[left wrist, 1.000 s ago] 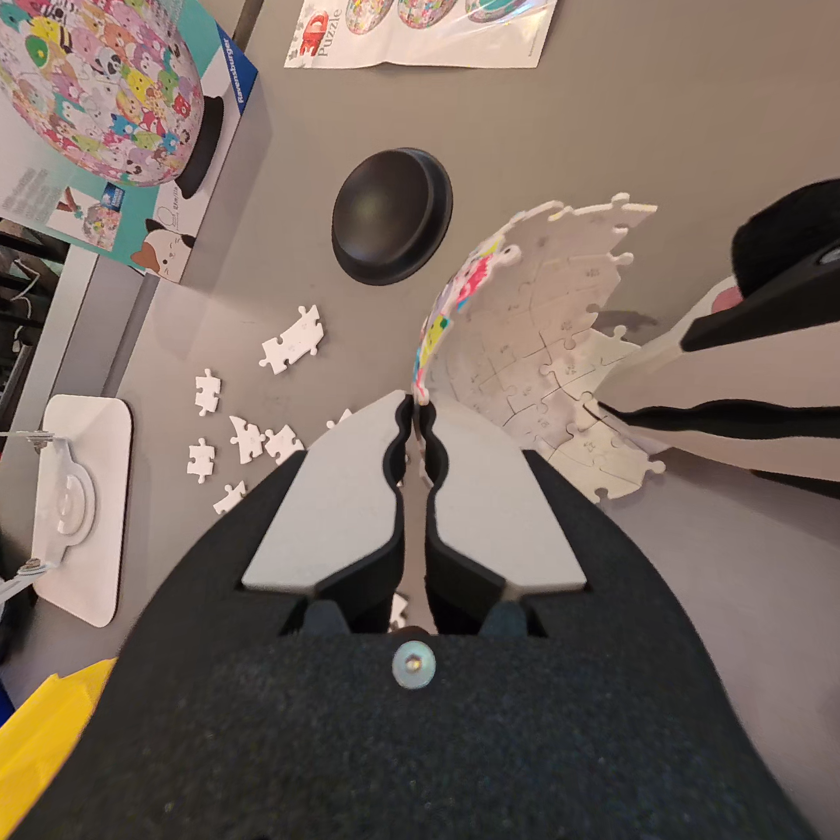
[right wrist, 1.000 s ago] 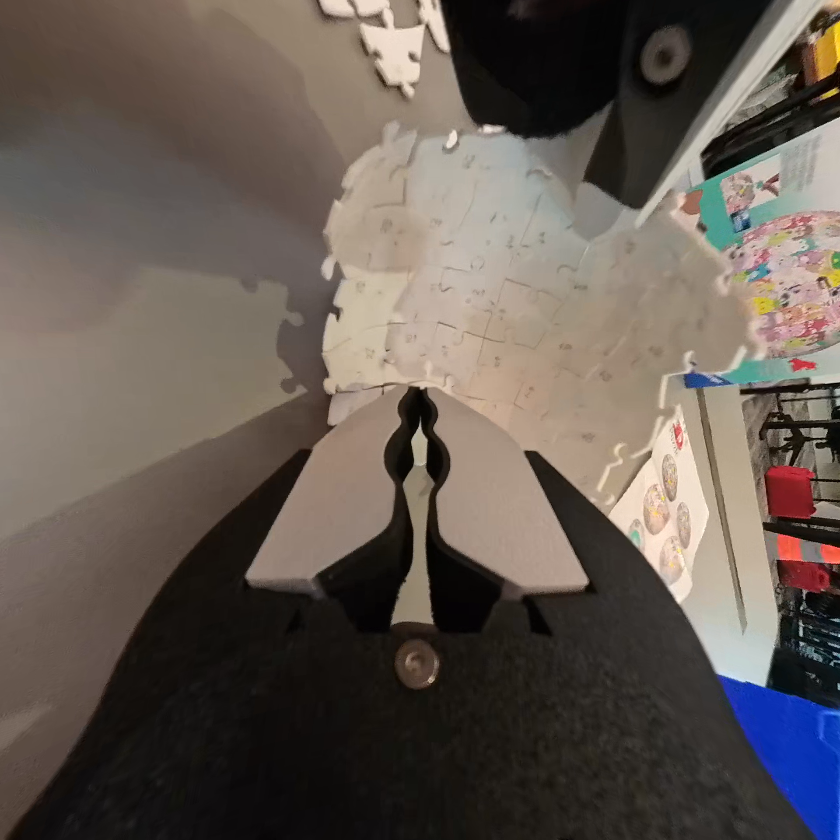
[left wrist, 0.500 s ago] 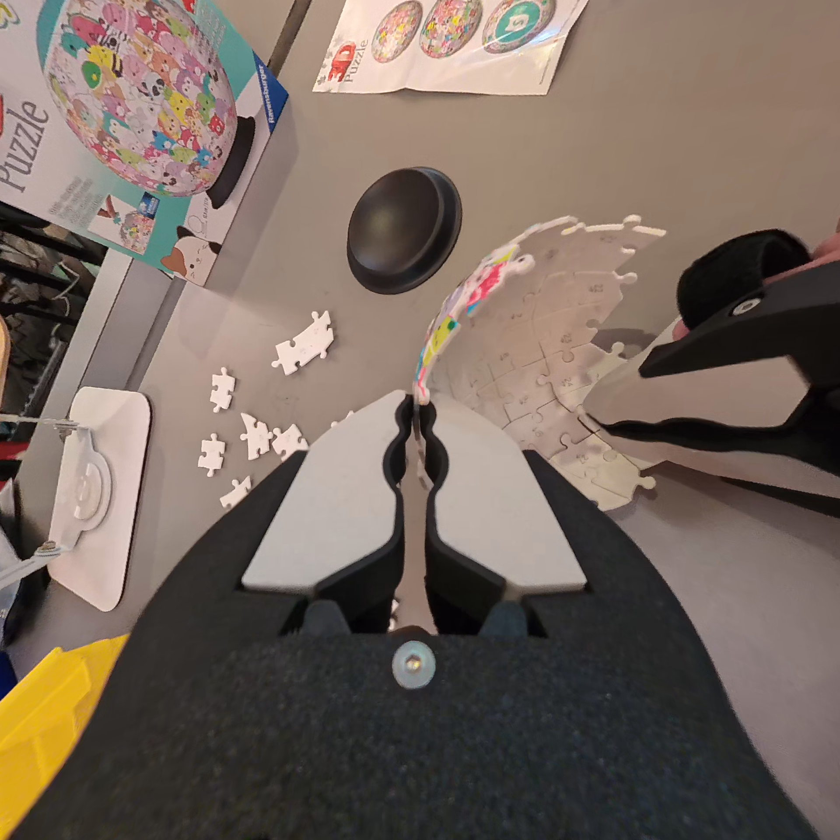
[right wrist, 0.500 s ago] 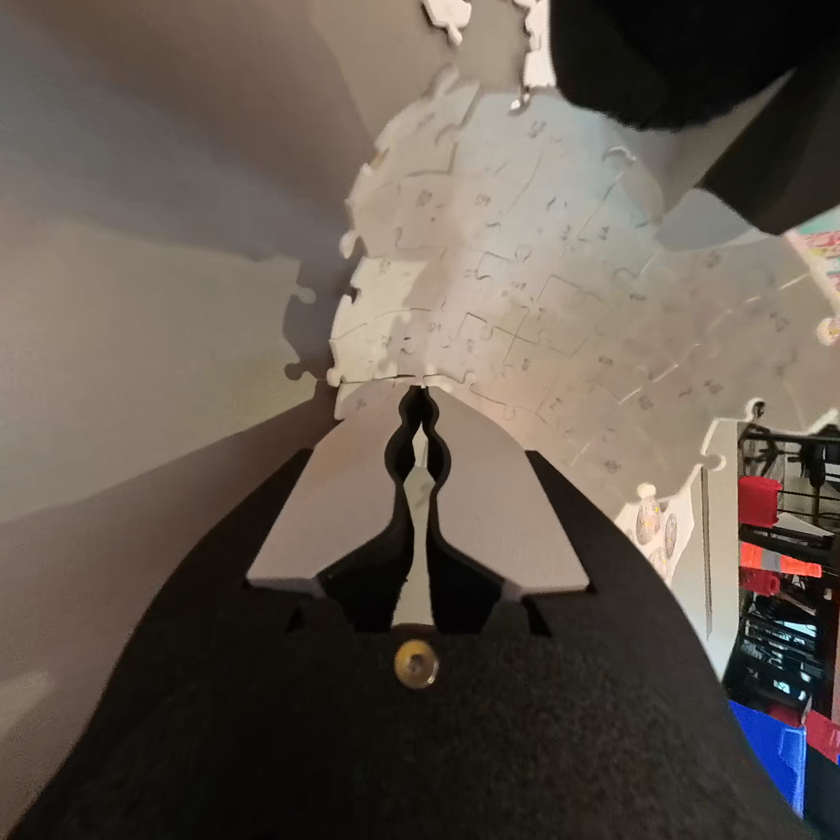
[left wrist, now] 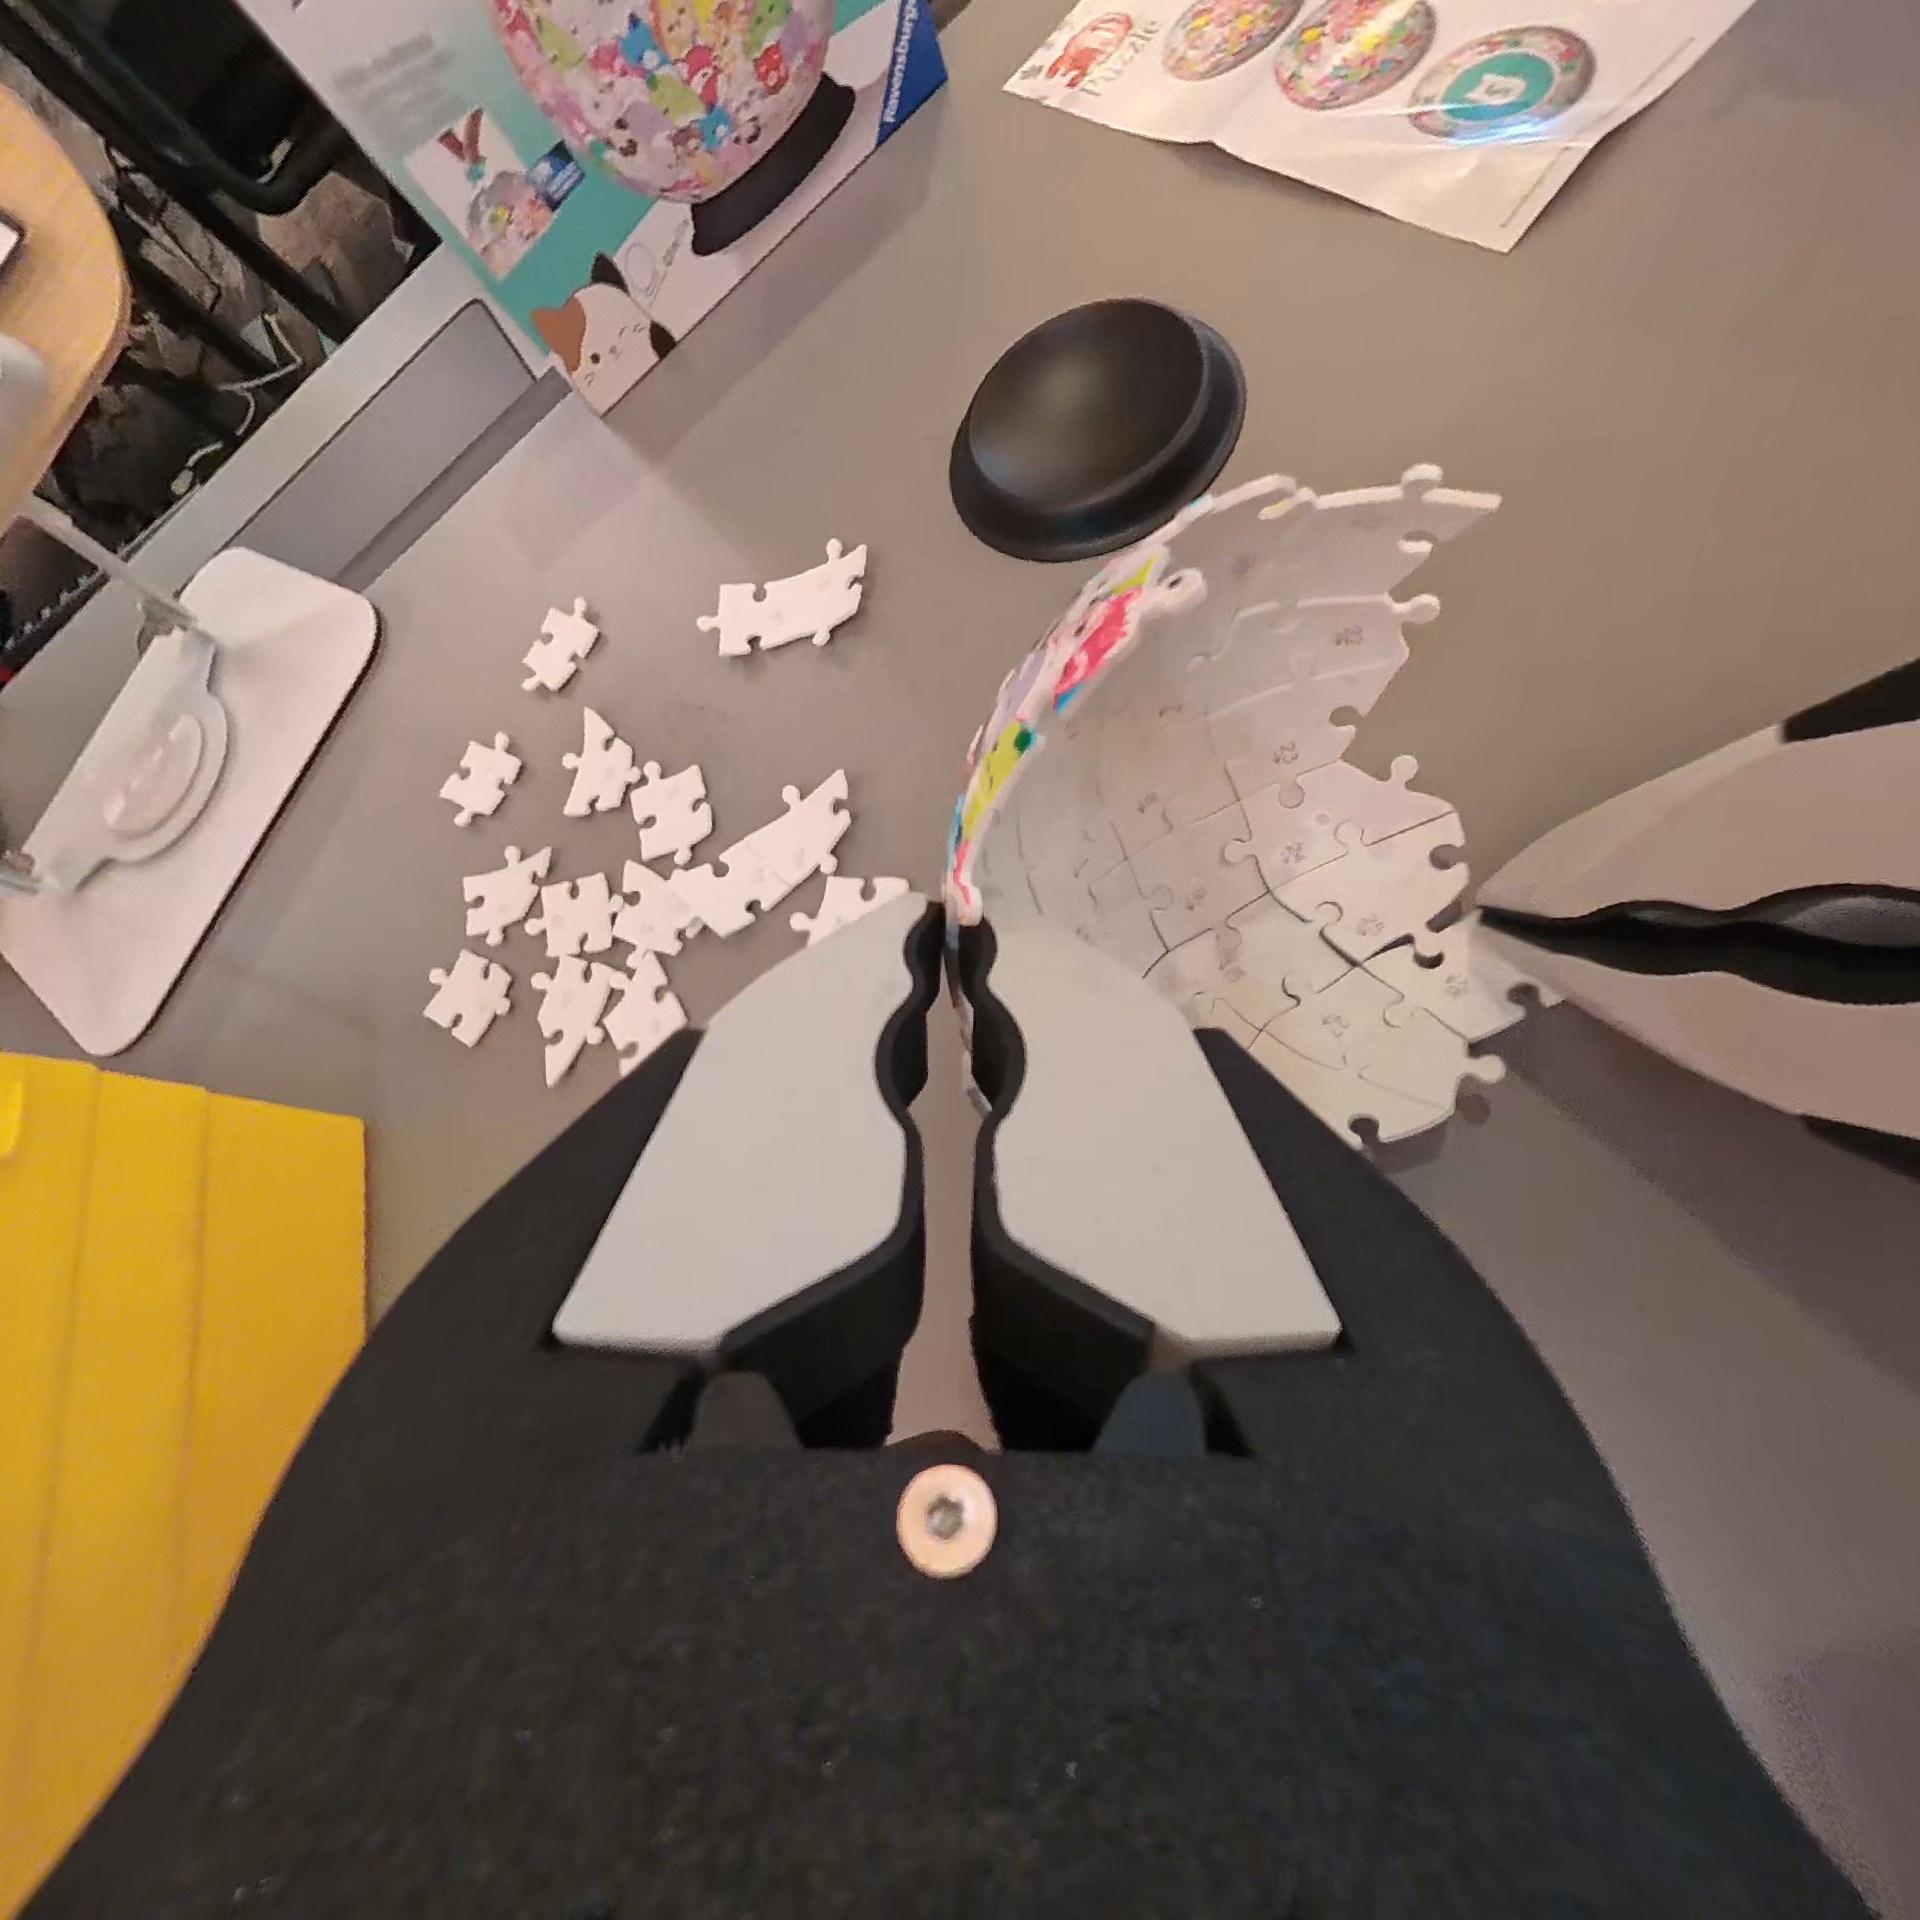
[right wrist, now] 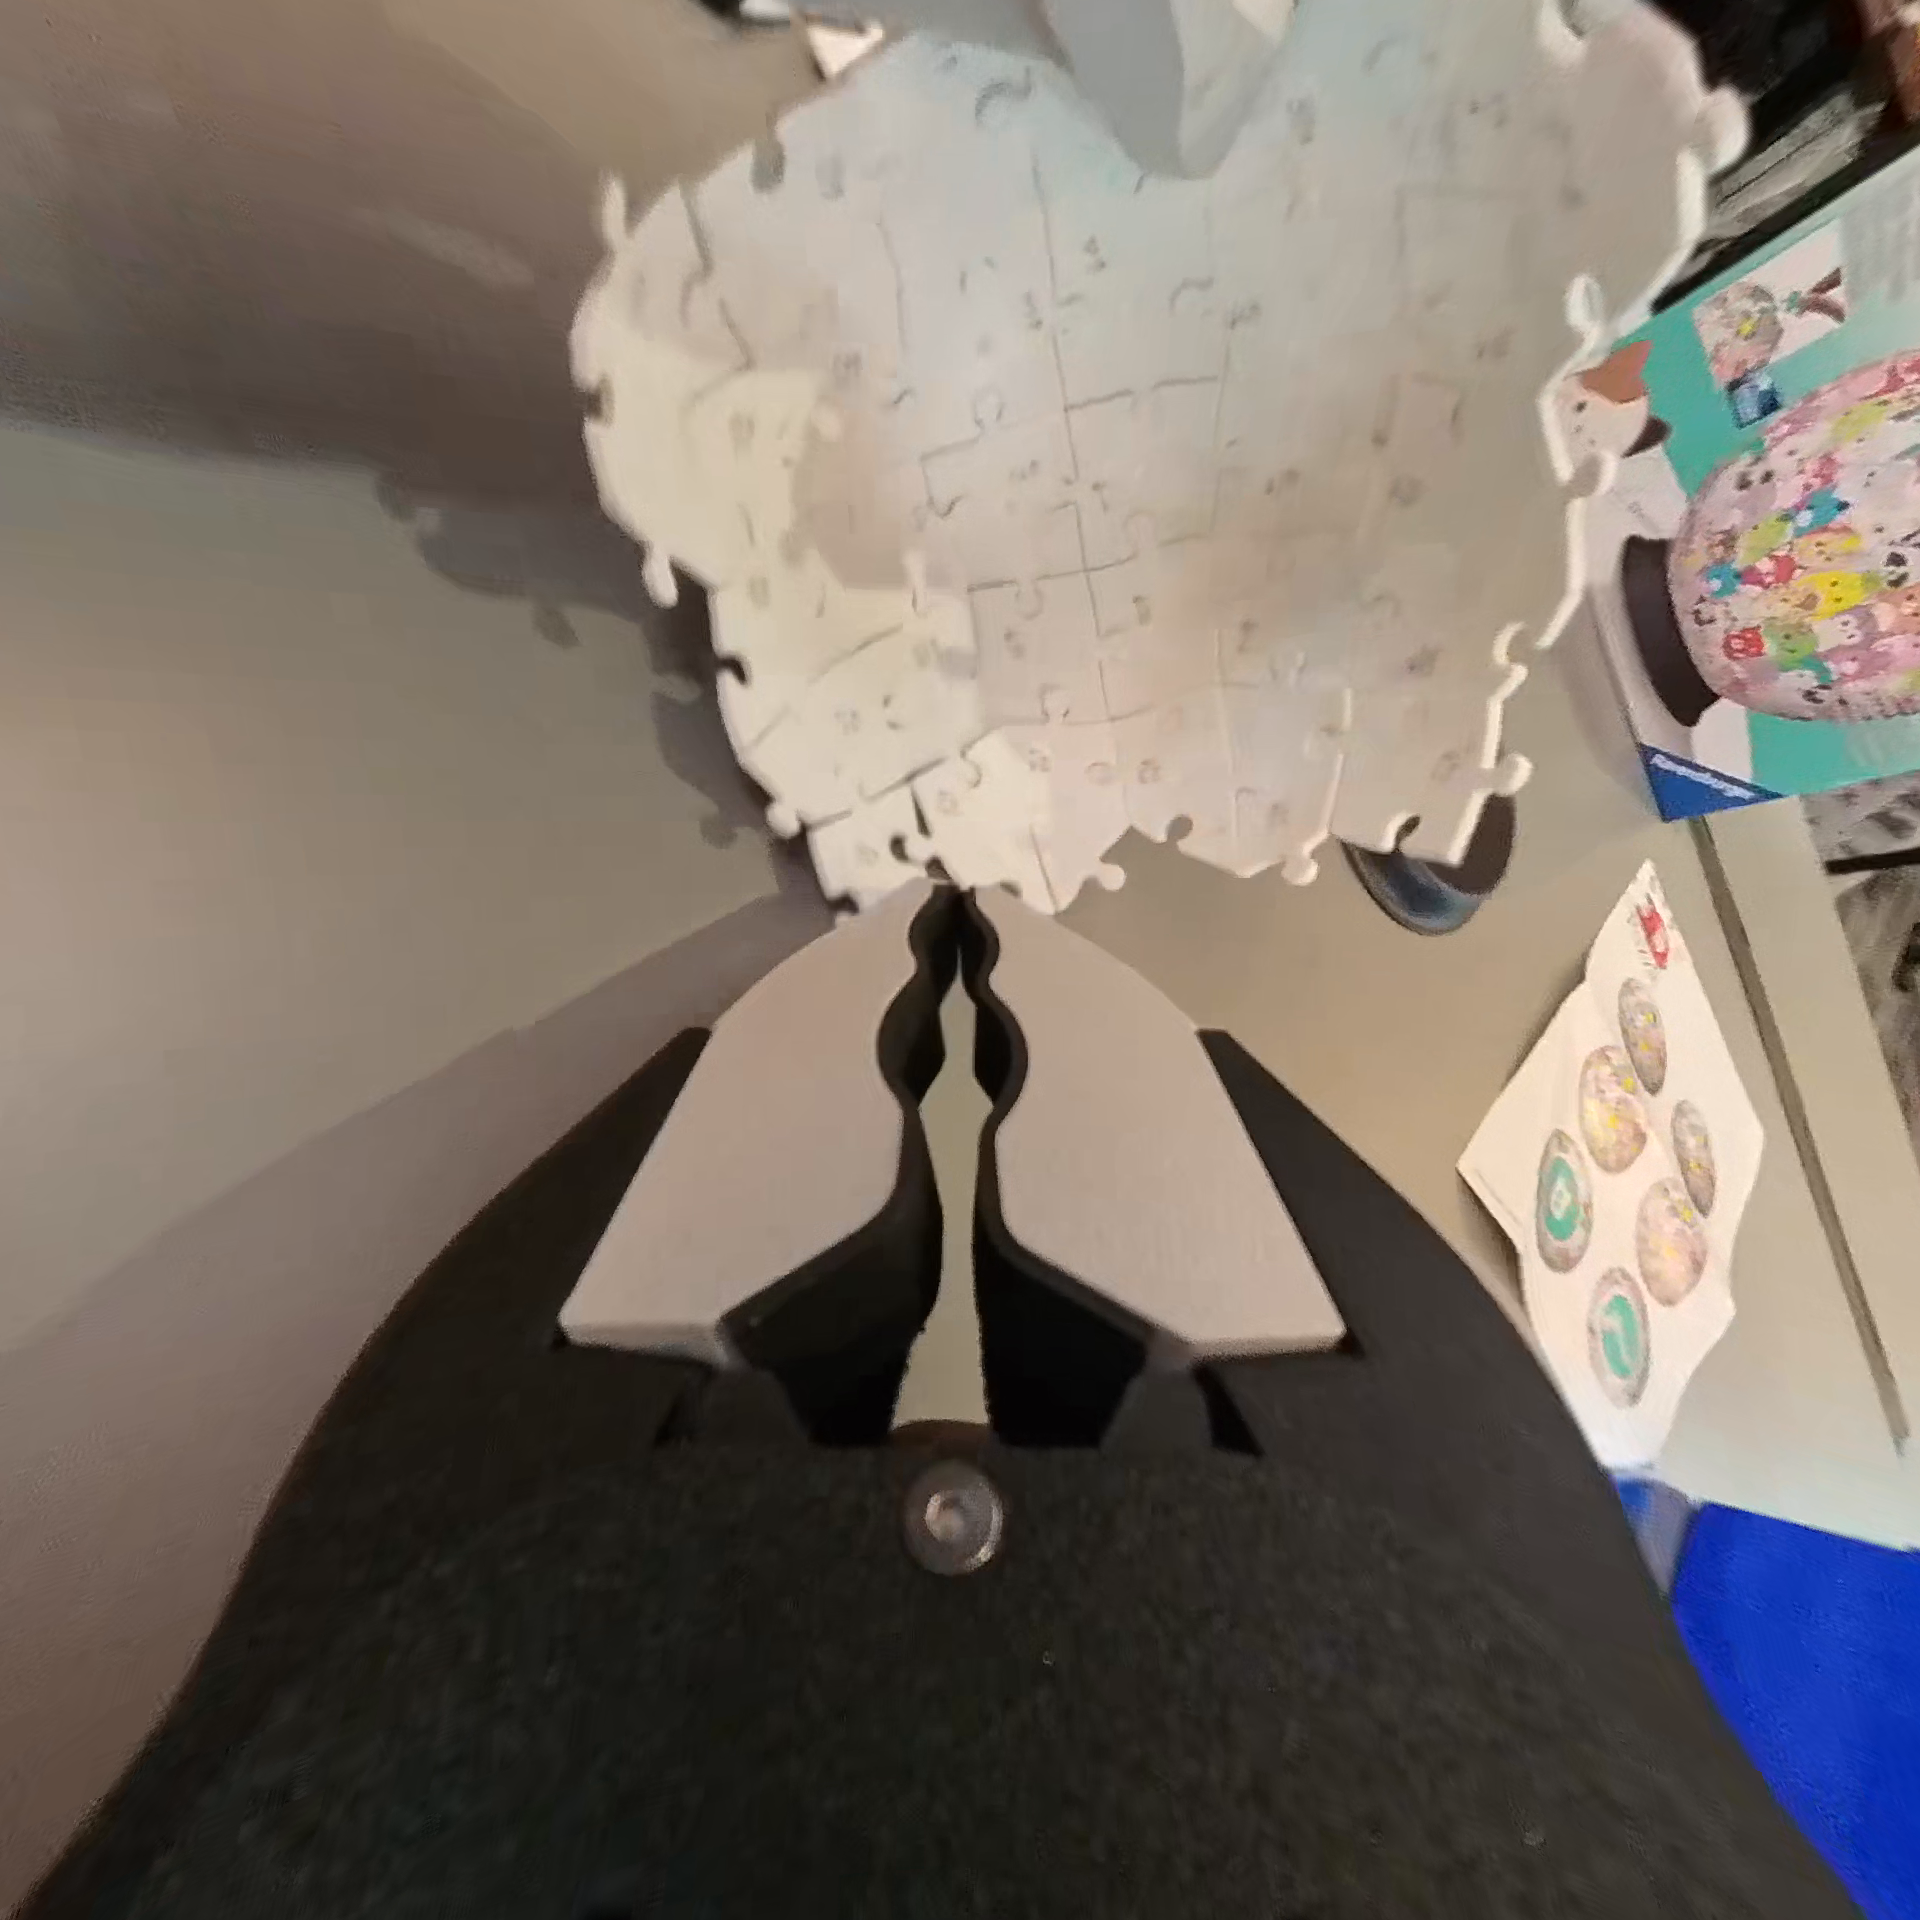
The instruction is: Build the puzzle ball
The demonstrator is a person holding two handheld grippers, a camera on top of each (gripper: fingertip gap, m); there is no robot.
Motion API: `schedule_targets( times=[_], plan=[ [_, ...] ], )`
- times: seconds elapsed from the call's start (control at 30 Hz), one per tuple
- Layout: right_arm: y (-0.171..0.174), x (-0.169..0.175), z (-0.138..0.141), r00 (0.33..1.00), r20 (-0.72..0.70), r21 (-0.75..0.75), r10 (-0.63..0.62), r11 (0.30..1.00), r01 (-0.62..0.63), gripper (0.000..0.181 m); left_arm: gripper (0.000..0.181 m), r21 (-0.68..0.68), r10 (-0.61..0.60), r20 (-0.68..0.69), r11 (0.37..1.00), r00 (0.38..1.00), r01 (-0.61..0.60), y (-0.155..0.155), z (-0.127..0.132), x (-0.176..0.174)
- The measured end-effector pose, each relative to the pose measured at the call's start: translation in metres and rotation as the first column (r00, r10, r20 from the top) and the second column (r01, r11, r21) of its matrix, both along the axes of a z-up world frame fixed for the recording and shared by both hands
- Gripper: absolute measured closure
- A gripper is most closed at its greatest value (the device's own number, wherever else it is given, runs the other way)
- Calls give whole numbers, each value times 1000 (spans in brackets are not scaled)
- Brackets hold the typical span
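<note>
The partly built puzzle ball (left wrist: 1247,810) is a curved shell, white inside with a coloured outer face, held over the grey table. My left gripper (left wrist: 954,920) is shut on the shell's near edge. My right gripper (left wrist: 1481,920) comes in from the right and pinches the opposite edge. In the right wrist view the right gripper (right wrist: 951,899) is shut on the lower rim of the shell (right wrist: 1091,468). Several loose white pieces (left wrist: 623,894) lie left of the shell. The black round stand (left wrist: 1091,426) sits behind it.
The puzzle box (left wrist: 675,156) lies at the far left and also shows in the right wrist view (right wrist: 1818,520). A printed leaflet (left wrist: 1351,104) lies at the back right. A white base plate (left wrist: 156,790) and a yellow bin (left wrist: 156,1351) are on the left. A blue object (right wrist: 1818,1714) is at the right. One gripper's finger ends stand about 11 centimeters off the other's.
Both grippers stay shut on the shell. The left view has drawn back and up, so more loose pieces and the yellow bin show. In the right view the shell has shifted upward.
</note>
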State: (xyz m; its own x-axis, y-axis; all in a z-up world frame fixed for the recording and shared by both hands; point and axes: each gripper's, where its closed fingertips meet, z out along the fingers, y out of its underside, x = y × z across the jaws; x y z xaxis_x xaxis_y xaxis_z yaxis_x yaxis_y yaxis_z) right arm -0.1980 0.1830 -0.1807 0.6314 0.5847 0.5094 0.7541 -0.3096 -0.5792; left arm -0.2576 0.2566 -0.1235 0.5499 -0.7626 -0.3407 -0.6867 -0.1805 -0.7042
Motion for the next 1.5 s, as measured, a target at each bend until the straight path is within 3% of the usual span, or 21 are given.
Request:
schedule_targets(
  times=[0.27, 0.43, 0.57, 0.87, 1.1, 1.5],
  plan=[
    [16, -13, -5, 992, -123, -67, -20, 998, 11, 181, 179, 64, 86, 39, 994, 996, -89, -7, 7, -8],
    [-3, -10, 3, 993, -102, -28, 50, 998, -53, 181, 179, 138, 92, -4, 986, 996, -91, -8, 10, -8],
    [-18, -18, 3, 988, 10, 48, 152, 987, -152, 181, 179, 174, 83, -35, 982, 996, -76, -7, 11, -7],
    [-1, -20, 0, 991, 75, 94, 114, 988, -121, 181, 179, 282, 13, -166, 959, 986, 35, -12, 22, 7],
    [6, -22, -10, 970, 184, 99, 162, 978, -182, 181, 179, 311, -16, -210, 947, 978, 82, -15, 21, 13],
    [9, -17, -1, 982, 114, 102, 153, 981, -164, 181, 179, 319, -38, -236, 941, 971, 114, -12, 19, 13]
  ],
)
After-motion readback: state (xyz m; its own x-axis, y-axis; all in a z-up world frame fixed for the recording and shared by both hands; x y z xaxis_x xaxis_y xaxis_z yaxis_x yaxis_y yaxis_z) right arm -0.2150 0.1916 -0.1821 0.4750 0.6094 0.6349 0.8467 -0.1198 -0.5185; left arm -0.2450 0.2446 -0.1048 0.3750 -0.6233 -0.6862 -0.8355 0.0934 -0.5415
